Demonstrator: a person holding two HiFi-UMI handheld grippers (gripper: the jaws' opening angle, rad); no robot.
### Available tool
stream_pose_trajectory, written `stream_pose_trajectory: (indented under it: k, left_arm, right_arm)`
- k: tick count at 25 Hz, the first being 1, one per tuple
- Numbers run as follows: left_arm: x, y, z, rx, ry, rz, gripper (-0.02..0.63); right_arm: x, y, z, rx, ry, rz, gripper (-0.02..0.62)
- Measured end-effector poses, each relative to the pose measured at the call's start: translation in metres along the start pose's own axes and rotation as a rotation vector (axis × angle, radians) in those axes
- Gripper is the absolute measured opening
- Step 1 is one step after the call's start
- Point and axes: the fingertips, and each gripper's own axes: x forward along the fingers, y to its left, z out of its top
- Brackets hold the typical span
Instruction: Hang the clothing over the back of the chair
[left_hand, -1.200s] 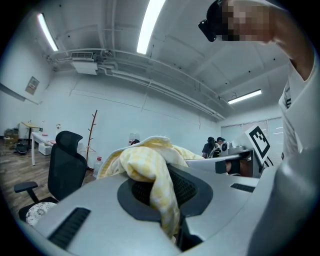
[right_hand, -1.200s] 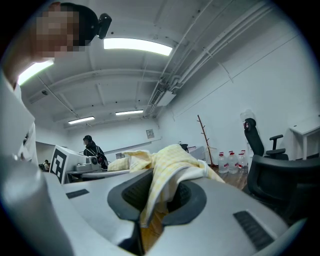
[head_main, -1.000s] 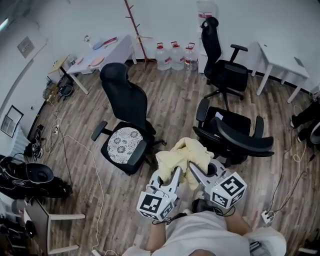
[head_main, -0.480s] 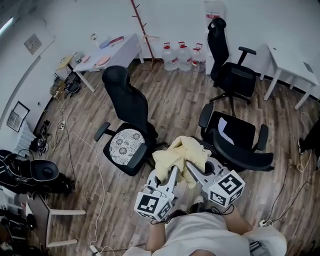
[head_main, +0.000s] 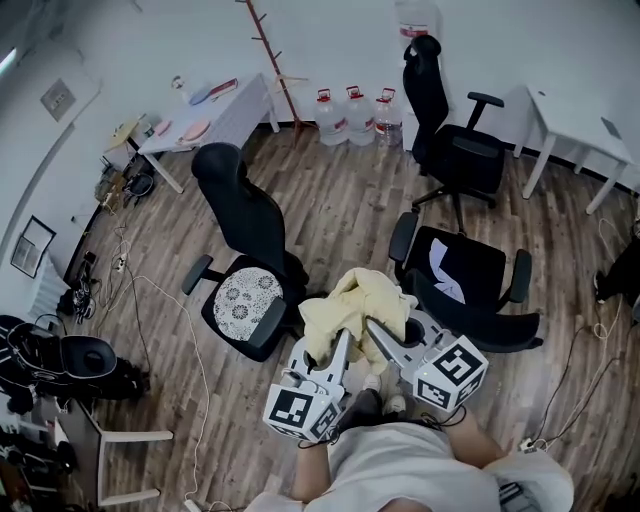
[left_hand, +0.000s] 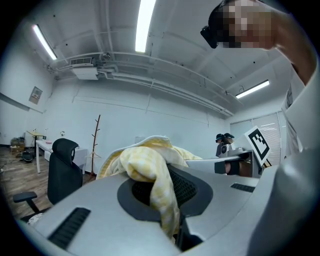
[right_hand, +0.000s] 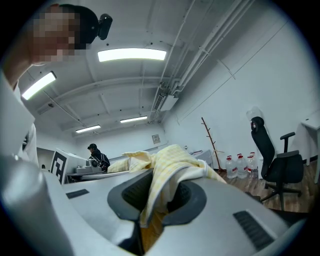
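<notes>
A pale yellow garment (head_main: 360, 303) hangs bunched between my two grippers, held in the air in front of the person. My left gripper (head_main: 338, 338) is shut on its left part, and the cloth (left_hand: 150, 167) drapes over the jaws. My right gripper (head_main: 368, 326) is shut on the right part, with fabric (right_hand: 167, 167) folded over its jaws. A black chair with a patterned seat cushion (head_main: 243, 296) stands just left of the garment, its tall back (head_main: 232, 195) further off. Another black chair (head_main: 462, 275) stands just to the right, its curved back (head_main: 478, 322) nearest me.
A third black office chair (head_main: 452, 140) stands at the far wall beside water bottles (head_main: 357, 103) and a wooden coat stand (head_main: 275, 60). White tables (head_main: 205, 115) (head_main: 575, 125) stand far left and far right. Cables (head_main: 195, 350) run over the wooden floor.
Both grippers have carried the garment a little up and to the left in the head view, between the two near chairs. Their grip on it has stayed the same.
</notes>
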Motion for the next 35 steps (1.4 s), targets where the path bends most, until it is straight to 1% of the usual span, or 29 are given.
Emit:
stream_pose_trajectory:
  k: [5, 9, 14, 20, 23, 29, 32, 35]
  left_arm:
    - [0.02, 0.008, 0.007, 0.006, -0.013, -0.041, 0.041]
    - [0.039, 0.017, 0.016, -0.005, -0.026, -0.092, 0.041]
    - [0.07, 0.022, 0.024, -0.009, -0.033, -0.164, 0.041]
    - [0.093, 0.024, 0.033, -0.006, -0.044, -0.248, 0.041]
    - [0.109, 0.019, 0.04, 0.0, -0.049, -0.298, 0.041]
    - [0.136, 0.005, 0.05, 0.008, -0.051, -0.41, 0.041]
    - [0.148, -0.009, 0.052, 0.014, -0.053, -0.469, 0.041]
    - [0.167, -0.026, 0.061, 0.017, -0.052, -0.524, 0.041]
  right_arm:
    - [0.008, -0.016, 0.01, -0.003, -0.015, -0.026, 0.058]
    - [0.017, -0.03, 0.02, 0.029, -0.029, -0.055, 0.058]
    - [0.022, -0.057, 0.033, 0.042, -0.05, -0.116, 0.058]
    - [0.023, -0.075, 0.045, 0.043, -0.089, -0.184, 0.058]
    - [0.018, -0.088, 0.055, 0.032, -0.115, -0.219, 0.058]
    - [0.005, -0.109, 0.07, 0.024, -0.153, -0.317, 0.058]
    - [-0.009, -0.119, 0.076, 0.015, -0.174, -0.37, 0.058]
    - [-0.025, -0.133, 0.09, 0.005, -0.191, -0.422, 0.058]
